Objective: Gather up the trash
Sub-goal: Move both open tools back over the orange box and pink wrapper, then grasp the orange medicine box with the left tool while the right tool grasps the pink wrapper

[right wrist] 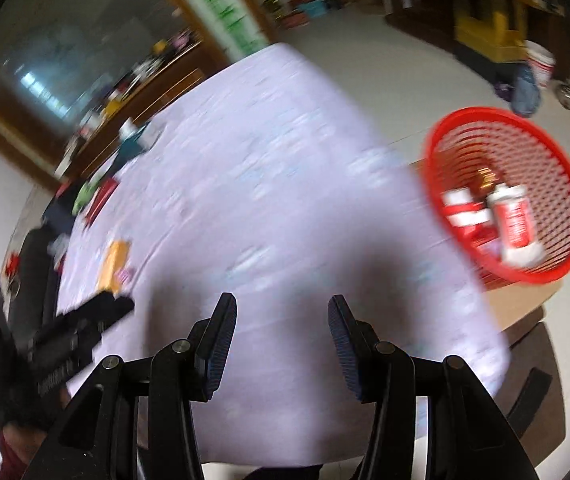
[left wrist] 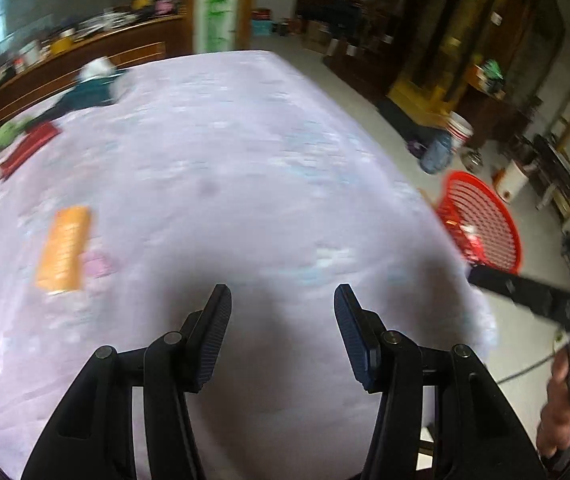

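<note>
A lilac cloth [left wrist: 245, 152] covers the counter. At right, the red basket [right wrist: 557, 184] holds a red-labelled bottle [right wrist: 515, 220]. An orange packet [left wrist: 63, 250] lies mid-left. Left tongs [left wrist: 283, 300] and right tongs [right wrist: 283, 312] gape empty.

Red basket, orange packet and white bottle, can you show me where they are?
Red basket [right wrist: 565, 168]: right wrist view, mesh wall.
Orange packet [left wrist: 64, 250]: left wrist view, middle of its face.
White bottle [right wrist: 515, 220]: right wrist view, red label.
</note>
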`<state>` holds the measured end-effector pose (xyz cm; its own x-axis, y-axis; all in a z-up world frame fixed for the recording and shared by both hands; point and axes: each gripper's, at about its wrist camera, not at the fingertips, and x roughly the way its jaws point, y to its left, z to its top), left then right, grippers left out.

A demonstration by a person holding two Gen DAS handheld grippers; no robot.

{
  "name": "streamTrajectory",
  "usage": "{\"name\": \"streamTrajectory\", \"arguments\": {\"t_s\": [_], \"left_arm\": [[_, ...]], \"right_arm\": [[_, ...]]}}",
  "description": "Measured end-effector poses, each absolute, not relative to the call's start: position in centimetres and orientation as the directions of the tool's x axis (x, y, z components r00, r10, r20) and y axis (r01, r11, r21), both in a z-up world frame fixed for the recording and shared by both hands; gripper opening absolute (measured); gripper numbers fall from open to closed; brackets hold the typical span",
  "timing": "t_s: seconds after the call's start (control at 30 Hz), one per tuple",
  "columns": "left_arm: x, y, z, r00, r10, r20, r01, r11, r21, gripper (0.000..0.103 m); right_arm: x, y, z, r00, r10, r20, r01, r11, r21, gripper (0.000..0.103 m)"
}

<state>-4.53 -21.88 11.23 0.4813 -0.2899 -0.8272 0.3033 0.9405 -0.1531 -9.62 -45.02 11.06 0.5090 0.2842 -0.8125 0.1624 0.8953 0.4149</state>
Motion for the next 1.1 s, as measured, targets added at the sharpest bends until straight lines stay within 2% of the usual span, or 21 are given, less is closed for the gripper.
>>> {"name": "streamTrajectory", "arguments": {"t_s": [0.1,0.17,0.23,0.3,0.4,0.63,0.77,0.8,0.87,0.93,1.1], "left_arm": [[-3.2,-16.1,10.7,0.499,-0.221,-0.838,0.212,0.969,-0.129,0.053],[-1.7,-12.5,10.1,0.495,-0.172,-0.852,0.146,0.983,-0.113,0.057],[-0.2,-9.6,9.2,0.497,-0.100,-0.862,0.089,0.994,-0.064,0.065],[1.5,-7.5,8.2,0.467,-0.057,-0.882,0.058,0.998,-0.034,0.066],[3.9,-5.3,6.5,0.431,-0.032,-0.902,0.027,0.999,-0.023,0.066],[6.9,-6.1,3.7,0.370,-0.095,-0.924,0.068,0.995,-0.074,0.066],[7.8,-6.4,2.8,0.370,-0.054,-0.927,0.064,0.997,-0.033,0.066],[8.2,-6.2,2.6,0.361,-0.085,-0.929,0.066,0.996,-0.066,0.064],[8.9,-5.8,2.1,0.356,-0.094,-0.930,0.067,0.995,-0.075,0.051],[9.1,-5.6,2.1,0.367,-0.105,-0.924,0.079,0.994,-0.081,0.044],[8.2,-3.7,3.0,0.397,-0.146,-0.906,0.071,0.989,-0.129,0.044]], "right_arm": [[-9.7,-41.2,11.0,0.496,0.302,-0.815,0.119,0.906,0.407,0.052],[-9.8,-39.4,11.1,0.491,0.308,-0.815,0.107,0.907,0.407,0.052],[-10.0,-37.7,11.2,0.488,0.306,-0.817,0.094,0.912,0.398,0.052],[-10.1,-36.6,11.3,0.485,0.303,-0.820,0.091,0.915,0.392,0.052],[-10.2,-35.4,11.2,0.476,0.298,-0.827,0.092,0.919,0.384,0.052],[-10.2,-33.1,11.6,0.467,0.281,-0.838,0.082,0.930,0.358,0.052],[-10.0,-32.2,12.0,0.471,0.272,-0.839,0.077,0.935,0.346,0.052],[-9.9,-31.9,12.0,0.472,0.270,-0.839,0.076,0.936,0.344,0.052],[-9.5,-31.2,12.2,0.473,0.270,-0.839,0.067,0.938,0.340,0.052],[-9.0,-30.5,12.2,0.468,0.275,-0.840,0.055,0.940,0.338,0.052],[-6.6,-28.1,11.8,0.453,0.297,-0.841,0.005,0.942,0.336,0.052]]}}
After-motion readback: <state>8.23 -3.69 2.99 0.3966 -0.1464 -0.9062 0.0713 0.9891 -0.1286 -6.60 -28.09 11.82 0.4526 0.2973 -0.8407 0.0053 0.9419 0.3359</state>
